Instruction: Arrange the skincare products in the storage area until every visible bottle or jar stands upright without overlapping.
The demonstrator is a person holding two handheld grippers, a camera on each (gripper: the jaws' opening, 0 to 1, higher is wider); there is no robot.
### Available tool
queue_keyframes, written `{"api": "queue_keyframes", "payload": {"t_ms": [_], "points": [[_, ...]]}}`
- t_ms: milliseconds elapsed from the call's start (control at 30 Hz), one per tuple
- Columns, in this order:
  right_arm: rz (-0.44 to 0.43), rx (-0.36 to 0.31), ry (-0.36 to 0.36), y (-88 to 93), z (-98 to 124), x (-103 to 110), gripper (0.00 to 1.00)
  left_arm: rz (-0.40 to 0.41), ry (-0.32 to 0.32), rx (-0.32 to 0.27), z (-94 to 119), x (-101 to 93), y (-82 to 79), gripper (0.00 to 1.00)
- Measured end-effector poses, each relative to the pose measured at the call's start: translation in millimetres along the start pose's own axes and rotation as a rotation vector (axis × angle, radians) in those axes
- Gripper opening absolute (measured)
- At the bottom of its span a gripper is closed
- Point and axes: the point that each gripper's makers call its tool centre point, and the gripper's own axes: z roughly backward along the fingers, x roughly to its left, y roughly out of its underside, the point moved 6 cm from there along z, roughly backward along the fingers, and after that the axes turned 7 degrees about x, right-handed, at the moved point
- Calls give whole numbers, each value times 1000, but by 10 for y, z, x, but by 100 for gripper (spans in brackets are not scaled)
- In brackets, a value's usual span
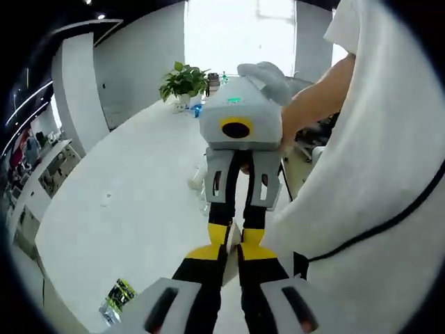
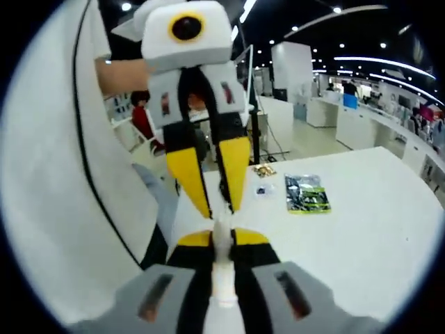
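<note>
Closely facing, both yellow-tipped grippers pinch one slim white bottle: right gripper [image 2: 222, 240] clamped on the slim white bottle [image 2: 224, 268], left gripper [image 1: 232, 243] closed on its other end. Beyond lies a green-black sachet [image 2: 306, 193], its print unreadable, on the white table [image 2: 375, 229].

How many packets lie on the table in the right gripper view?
3: a green-and-black packet, a small gold packet further back, a small pale packet beside the green one. The left tongs may hide others.

Right claw [image 2: 221, 240] clamped on white bottle [image 2: 222, 278], left claw [image 2: 212, 184] facing above.
</note>
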Motion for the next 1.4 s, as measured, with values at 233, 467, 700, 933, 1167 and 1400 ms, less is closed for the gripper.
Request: {"api": "queue_keyframes", "payload": {"t_ms": [233,467,700,933,1167,1400], "points": [[11,8,-7,7,-34,18,7,-14,20,31,-20,1,36,7],[4,-2,-6,0,-34,6,9,-13,35,45,-6,20,26,2],[-21,-8,-16,1,-40,-17,10,-18,32,60,-11,27,15,0],[-84,-37,-10,-11,-25,-45,12,-56,13,83,-7,26,-43,0],[-146,-59,-3,3,-25,-43,15,-47,27,100,-6,45,-50,0],[-167,-12,16,122,-22,-48,19,-31,24,110,12,68,-52,0]]}}
